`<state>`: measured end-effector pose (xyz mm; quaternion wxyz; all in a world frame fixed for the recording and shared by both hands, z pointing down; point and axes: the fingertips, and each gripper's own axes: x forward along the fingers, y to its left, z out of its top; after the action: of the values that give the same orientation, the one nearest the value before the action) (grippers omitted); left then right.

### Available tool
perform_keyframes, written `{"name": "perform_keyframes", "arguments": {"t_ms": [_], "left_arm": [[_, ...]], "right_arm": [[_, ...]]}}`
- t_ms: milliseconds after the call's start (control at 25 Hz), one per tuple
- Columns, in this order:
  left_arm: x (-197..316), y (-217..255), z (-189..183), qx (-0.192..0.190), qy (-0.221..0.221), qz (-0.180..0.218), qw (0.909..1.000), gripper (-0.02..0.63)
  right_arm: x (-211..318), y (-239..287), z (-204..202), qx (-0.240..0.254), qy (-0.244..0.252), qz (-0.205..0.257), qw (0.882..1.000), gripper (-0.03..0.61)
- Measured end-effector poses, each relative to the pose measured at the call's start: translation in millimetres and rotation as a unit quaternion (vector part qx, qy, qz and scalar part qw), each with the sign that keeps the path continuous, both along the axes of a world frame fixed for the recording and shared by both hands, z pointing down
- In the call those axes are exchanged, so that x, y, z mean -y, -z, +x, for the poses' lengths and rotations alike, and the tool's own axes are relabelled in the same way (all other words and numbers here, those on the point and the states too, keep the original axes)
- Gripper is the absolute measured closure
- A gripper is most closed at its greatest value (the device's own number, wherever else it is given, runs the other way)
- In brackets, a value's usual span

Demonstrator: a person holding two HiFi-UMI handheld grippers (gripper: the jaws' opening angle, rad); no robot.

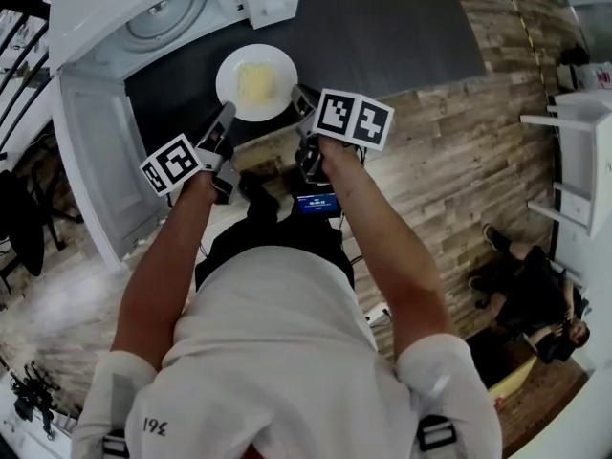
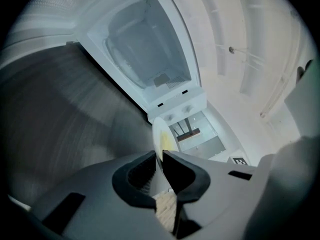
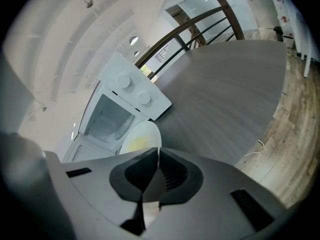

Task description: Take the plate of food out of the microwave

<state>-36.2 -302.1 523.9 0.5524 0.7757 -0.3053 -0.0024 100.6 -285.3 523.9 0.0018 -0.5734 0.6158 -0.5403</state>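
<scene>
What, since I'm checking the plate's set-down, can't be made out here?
- Kind of food: yellow, but too small in head view, edge-on in gripper views.
- Whether plate touches table: head view looks straight down.
- Far side of microwave: cut off by head view's top edge.

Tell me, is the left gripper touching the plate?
Touching. The left gripper view shows the left gripper pinching the plate at its rim.
</scene>
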Motion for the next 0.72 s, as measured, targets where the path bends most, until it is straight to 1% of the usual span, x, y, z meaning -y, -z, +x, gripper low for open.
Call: {"name": "perform_keyframes", "arguments": {"t_ms": [80,400,720], "left_arm": [[-4,1,15,-0.010,-0.009,-0.005,0.9999,0.568],[-15,-4,72,-0.009,-0.053,-0.013,0.9985,0.568],[-17,-16,155,-0.005,-0.089,-0.016,0.9959,0.568]], "right_arm": [[-5,0,12,-0.001,-0.007,-0.002,1.000,0.563],[-21,-6,68,-0.005,-0.040,-0.008,0.999,0.565],[-28,-19,151,-0.011,-0.068,-0.015,0.998,0.566]]}}
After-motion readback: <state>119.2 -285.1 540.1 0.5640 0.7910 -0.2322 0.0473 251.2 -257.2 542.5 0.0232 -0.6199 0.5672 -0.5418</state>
